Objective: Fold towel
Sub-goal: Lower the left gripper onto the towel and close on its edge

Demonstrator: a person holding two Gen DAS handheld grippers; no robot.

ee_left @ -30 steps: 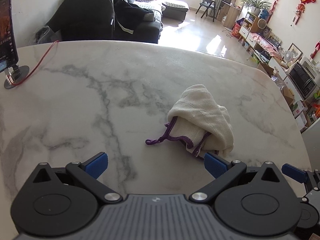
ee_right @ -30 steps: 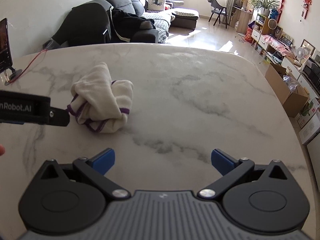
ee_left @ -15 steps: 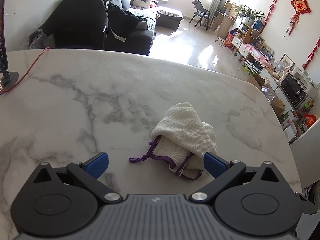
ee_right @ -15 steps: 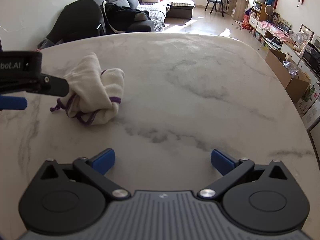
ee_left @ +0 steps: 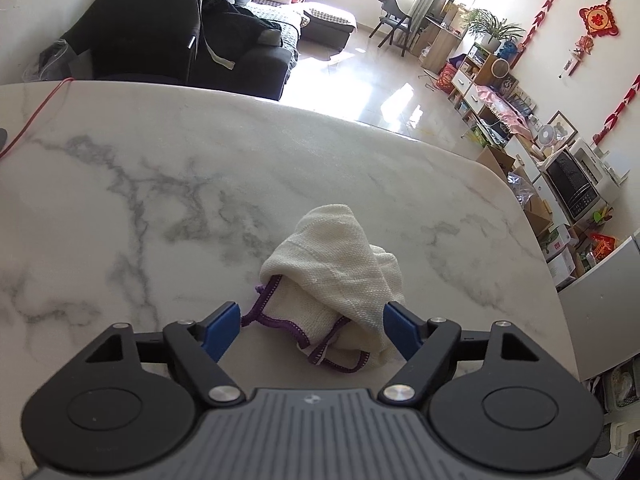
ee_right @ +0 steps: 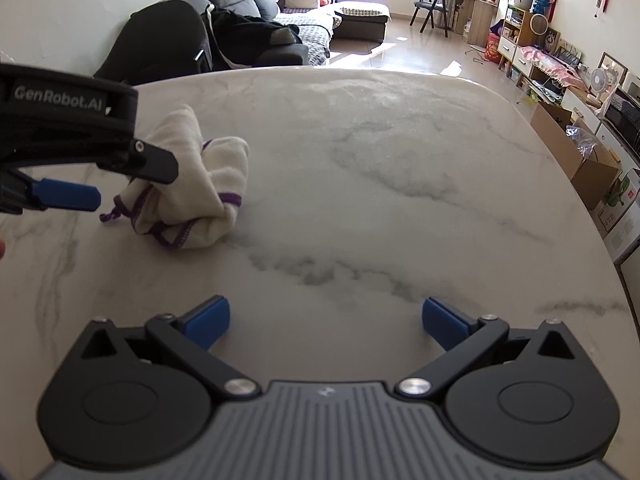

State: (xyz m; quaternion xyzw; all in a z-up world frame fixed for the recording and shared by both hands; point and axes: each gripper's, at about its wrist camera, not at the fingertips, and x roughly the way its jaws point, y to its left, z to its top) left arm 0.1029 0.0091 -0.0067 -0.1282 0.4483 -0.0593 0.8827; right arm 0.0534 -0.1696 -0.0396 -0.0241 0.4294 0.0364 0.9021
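Towel, a crumpled cream heap with purple trim, sits on the marble table between the closing jaws of the left gripper, which should pinch only the hemmed edge, while the right gripper waits agape, well apart.

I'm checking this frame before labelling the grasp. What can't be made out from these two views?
- Towel: it lies bunched up, so its full outline and corners are hidden in its own folds, in both views.
- Left gripper: its jaws are closing with the towel's near end between them; the left wrist view does not settle whether the pads touch cloth. In the right wrist view the picture's left edge cuts it off.
- Right gripper: open over bare table.
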